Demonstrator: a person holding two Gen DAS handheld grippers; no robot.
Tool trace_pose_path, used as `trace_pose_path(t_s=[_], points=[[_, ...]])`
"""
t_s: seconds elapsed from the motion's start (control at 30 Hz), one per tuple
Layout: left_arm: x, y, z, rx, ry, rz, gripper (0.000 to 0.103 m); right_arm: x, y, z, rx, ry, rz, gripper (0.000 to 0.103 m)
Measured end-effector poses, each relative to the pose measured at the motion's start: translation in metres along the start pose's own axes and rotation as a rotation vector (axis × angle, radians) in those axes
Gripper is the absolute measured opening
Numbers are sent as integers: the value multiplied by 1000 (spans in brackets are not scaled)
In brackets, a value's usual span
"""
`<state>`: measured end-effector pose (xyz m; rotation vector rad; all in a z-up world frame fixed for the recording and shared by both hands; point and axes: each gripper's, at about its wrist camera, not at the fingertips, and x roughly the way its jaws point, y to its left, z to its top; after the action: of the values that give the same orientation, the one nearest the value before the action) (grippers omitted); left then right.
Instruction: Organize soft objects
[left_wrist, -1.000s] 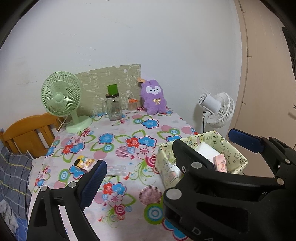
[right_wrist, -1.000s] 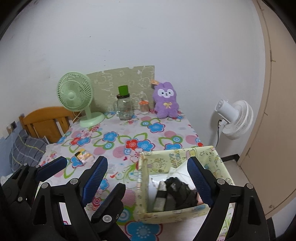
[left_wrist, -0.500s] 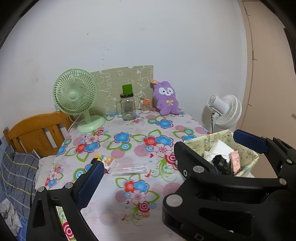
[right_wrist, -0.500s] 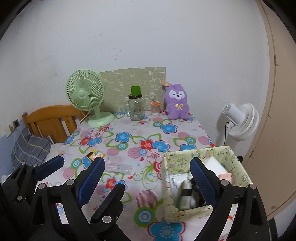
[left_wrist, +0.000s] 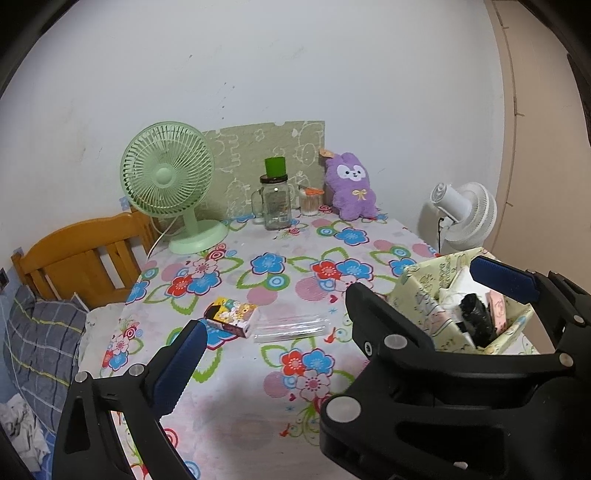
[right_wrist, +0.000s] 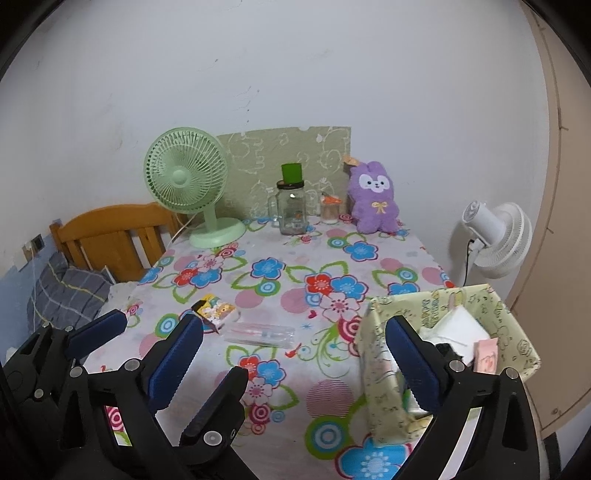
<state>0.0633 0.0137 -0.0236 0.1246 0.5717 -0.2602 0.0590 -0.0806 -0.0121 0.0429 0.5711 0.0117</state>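
**Both grippers empty — between items**
Your left gripper (left_wrist: 332, 314) and right gripper (right_wrist: 295, 354), jaws just spread wide, hold nothing; the fabric bin (right_wrist: 509, 321) sits near right, the purple plush rabbit (right_wrist: 375, 197) far back — probably reach there next.

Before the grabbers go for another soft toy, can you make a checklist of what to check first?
1. Left gripper empty, jaws wide after just opening: ok.
2. Right gripper empty, jaws also just opened: ok.
3. Purple plush bunny still upright at the wall, not in the box: not ok.
4. Yellow-green patterned fabric box has room left: cannot tell.
5. Clear glass jar with green lid clear of the bunny: ok.
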Motion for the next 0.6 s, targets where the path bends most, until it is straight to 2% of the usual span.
trace_pose_path(t_s=[0.6], points=[[41, 32, -6, -4, 59, 9, 101, 53, 23, -3, 8, 64, 23, 101]])
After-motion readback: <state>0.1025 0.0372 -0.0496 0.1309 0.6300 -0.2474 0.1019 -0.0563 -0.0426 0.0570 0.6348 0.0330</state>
